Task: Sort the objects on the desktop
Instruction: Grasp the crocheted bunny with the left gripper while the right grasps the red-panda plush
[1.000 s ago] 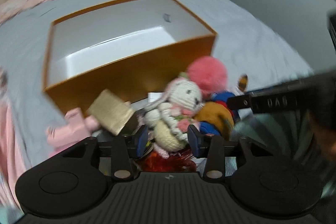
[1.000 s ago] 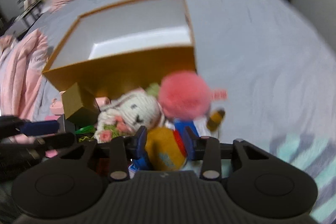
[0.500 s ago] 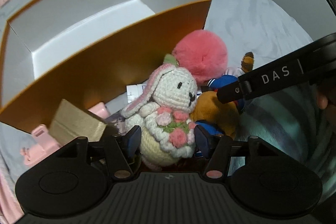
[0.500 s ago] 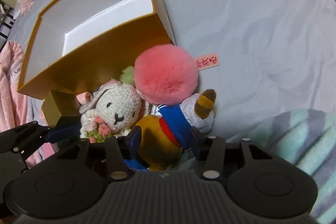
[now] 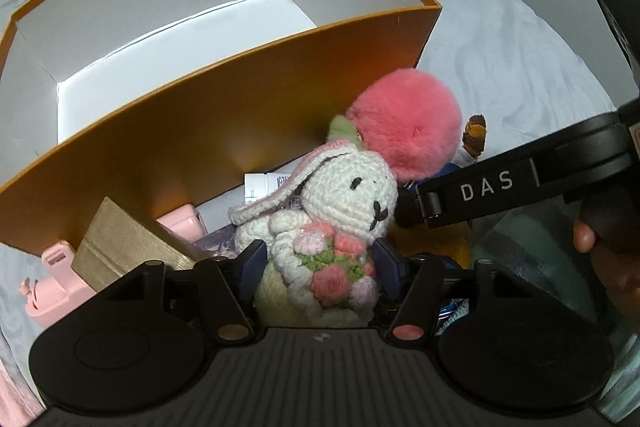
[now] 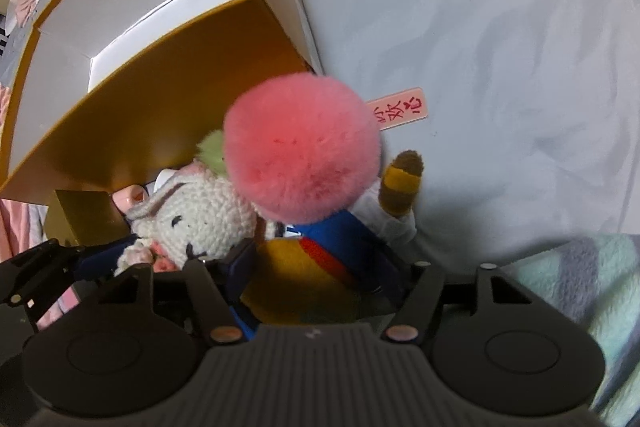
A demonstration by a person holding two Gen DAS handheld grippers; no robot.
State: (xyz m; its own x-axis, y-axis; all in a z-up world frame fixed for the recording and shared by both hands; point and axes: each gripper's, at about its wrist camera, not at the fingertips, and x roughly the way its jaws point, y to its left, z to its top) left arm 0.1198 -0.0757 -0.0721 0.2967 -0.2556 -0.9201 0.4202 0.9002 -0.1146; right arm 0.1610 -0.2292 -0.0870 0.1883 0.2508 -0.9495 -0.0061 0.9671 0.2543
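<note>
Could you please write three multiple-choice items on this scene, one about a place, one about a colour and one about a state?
1. Where is the crochet rabbit?
A. inside the box
B. outside the box, in front of its orange wall
C. on the pink pillow

2. What colour is the fluffy pompom?
A. pink
B. blue
C. white

3. What does the inside of the orange box hold?
A. plush toys
B. a book
C. nothing visible

Answers:
1. B: in the left wrist view the rabbit sits against the box's outer wall, between the jaws of the left gripper.
2. A: both views show it pink.
3. C: only bare white walls and floor show.
</note>
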